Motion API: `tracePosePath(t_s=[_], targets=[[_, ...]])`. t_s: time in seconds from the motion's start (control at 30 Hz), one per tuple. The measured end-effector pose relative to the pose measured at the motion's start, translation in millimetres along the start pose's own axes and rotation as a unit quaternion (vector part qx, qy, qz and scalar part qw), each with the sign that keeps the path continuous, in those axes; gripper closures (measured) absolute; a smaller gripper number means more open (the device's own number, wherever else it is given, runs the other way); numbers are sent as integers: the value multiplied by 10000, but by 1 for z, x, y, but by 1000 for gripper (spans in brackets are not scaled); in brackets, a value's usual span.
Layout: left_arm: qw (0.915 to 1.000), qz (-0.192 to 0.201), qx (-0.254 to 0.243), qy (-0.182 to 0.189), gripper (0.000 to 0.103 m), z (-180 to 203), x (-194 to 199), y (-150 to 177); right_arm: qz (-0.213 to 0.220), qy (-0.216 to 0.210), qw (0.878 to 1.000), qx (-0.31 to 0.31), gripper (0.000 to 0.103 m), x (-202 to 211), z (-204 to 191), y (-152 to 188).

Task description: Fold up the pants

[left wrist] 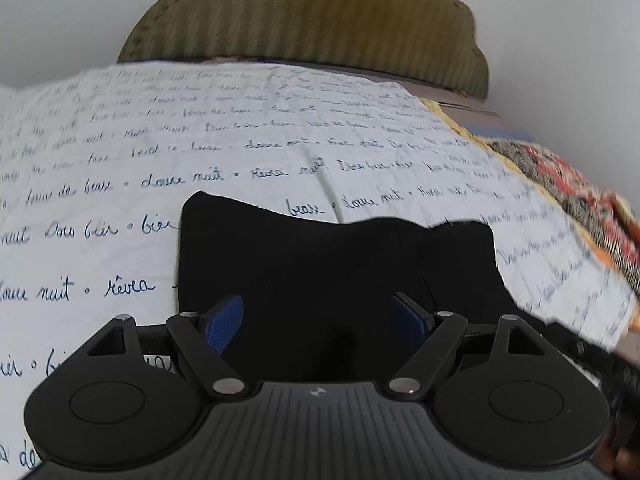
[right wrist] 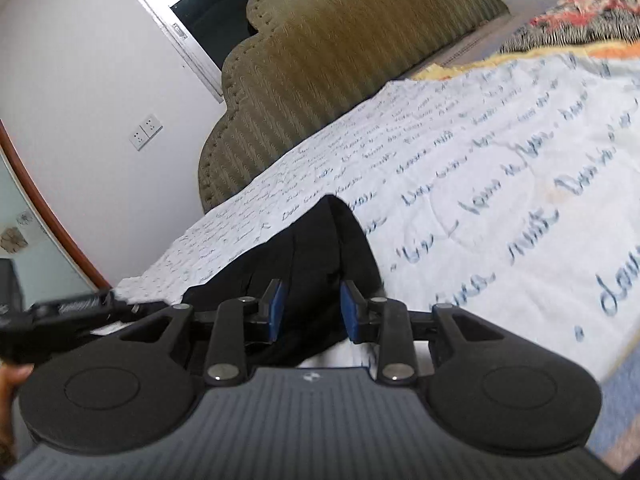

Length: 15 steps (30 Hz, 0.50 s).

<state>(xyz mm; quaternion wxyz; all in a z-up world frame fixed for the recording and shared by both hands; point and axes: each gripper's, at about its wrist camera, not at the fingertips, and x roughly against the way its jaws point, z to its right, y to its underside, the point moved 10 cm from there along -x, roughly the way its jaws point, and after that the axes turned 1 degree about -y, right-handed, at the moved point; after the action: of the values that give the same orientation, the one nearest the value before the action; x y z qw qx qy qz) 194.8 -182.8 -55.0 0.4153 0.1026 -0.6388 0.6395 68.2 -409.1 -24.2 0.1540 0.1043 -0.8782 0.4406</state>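
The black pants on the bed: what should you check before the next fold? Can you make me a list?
1. Black pants lie on the white written-on bedsheet: ok.
2. Left gripper is open, ready to pinch, with cloth in front of it: ok.
3. Right gripper is open, with pants cloth between its blue pads: ok.
4. Pants are flat and smooth: not ok; the right wrist view shows them bunched into a ridge.
5. Bedsheet has bare room beyond the pants for folding: ok.
6. How many folds are already done: cannot tell.
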Motion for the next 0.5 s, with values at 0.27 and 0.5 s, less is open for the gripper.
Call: tracePosePath(t_s=[0.27, 0.5], targets=[[9941, 186, -1070, 13, 22, 37, 0, 15, -155, 183, 9992, 334, 73, -11, -10, 2], [9912, 118, -1313, -133, 22, 41, -7, 22, -163, 391, 9972, 616, 95, -11, -6, 1]])
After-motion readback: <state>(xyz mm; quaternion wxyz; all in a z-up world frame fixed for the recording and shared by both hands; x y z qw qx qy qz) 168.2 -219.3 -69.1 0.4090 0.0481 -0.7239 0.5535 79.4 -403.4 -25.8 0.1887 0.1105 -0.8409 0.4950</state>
